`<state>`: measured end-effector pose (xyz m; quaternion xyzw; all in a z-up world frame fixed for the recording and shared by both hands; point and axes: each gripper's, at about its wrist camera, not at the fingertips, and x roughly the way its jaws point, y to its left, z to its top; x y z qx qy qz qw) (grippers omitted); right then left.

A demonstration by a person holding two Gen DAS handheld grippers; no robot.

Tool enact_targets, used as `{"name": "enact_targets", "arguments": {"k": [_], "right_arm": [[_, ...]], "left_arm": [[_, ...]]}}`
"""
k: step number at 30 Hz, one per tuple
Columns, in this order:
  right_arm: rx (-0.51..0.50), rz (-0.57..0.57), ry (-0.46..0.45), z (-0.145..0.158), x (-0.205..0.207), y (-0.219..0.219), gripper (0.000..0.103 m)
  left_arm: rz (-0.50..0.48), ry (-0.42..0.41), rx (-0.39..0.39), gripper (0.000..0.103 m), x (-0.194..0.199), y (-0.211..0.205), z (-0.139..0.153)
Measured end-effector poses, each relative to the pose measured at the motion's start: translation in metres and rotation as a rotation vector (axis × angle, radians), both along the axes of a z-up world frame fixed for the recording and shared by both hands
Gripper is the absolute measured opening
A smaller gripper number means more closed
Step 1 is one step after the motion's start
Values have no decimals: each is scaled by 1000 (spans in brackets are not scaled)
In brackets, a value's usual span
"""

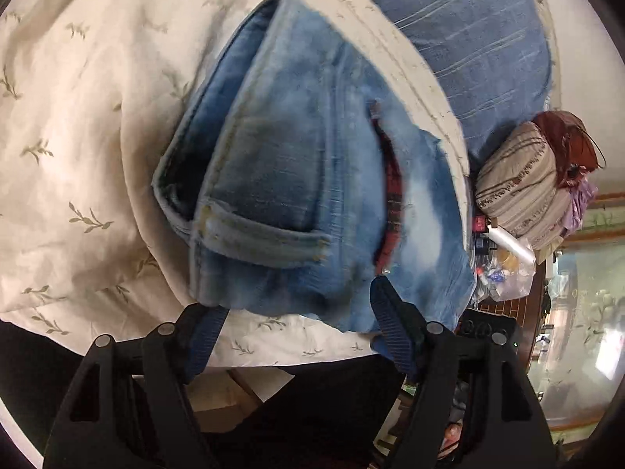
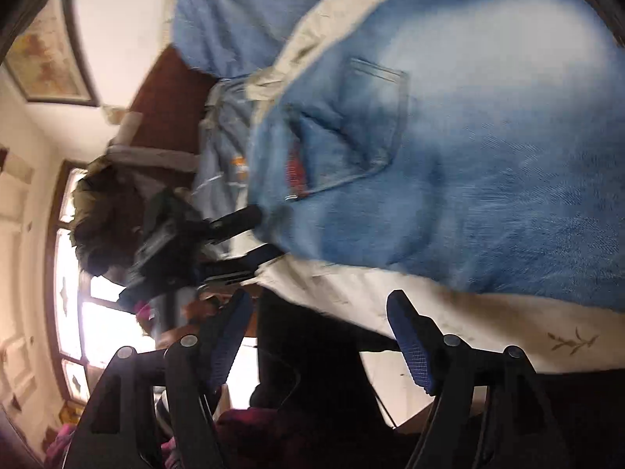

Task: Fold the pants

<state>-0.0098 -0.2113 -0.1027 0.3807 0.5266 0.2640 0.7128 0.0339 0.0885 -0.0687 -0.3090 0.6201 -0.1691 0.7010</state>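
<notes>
Light blue jeans (image 1: 297, 179) lie on a cream leaf-print sheet (image 1: 78, 125); their waistband, a belt loop and a red inner lining show. My left gripper (image 1: 297, 305) is open at the waistband's near edge, one fingertip (image 1: 211, 320) partly under the denim, the other (image 1: 384, 293) over it. In the right wrist view the jeans (image 2: 488, 164) show a back pocket (image 2: 363, 133). My right gripper (image 2: 320, 305) is open and empty, a little off the near edge of the denim. The left gripper (image 2: 250, 234) shows there at the waistband.
A blue striped pillow (image 1: 468, 39) lies beyond the jeans. A bundle of fabric (image 1: 523, 179) and small clutter (image 1: 504, 269) sit at the bed's right. A window (image 2: 78, 273), a framed picture (image 2: 47, 54) and dark clothing (image 2: 113, 219) are to the left.
</notes>
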Motion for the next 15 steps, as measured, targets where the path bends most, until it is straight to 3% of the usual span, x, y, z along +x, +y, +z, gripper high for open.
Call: {"name": "enact_targets", "arguments": {"k": [4, 5, 7, 8, 9, 10, 12, 15], "right_arm": [[158, -118, 10, -16, 10, -13, 73], [166, -140, 11, -18, 12, -14, 69], [152, -160, 24, -23, 16, -16, 46], [141, -165, 26, -23, 20, -17, 22], [137, -172, 11, -20, 22, -19, 10], [137, -179, -28, -11, 24, -22, 10], [125, -179, -113, 8, 26, -22, 9], [80, -145, -152, 18, 28, -17, 10]], "left_arm": [[17, 36, -27, 73, 6, 1, -12], [18, 35, -34, 73, 9, 2, -12], [23, 37, -42, 73, 14, 3, -9], [24, 37, -49, 72, 17, 2, -7], [24, 39, -52, 68, 19, 2, -4], [27, 32, -60, 60, 21, 3, 0], [30, 7, -86, 54, 22, 7, 8], [22, -40, -96, 52, 21, 8, 18]]}}
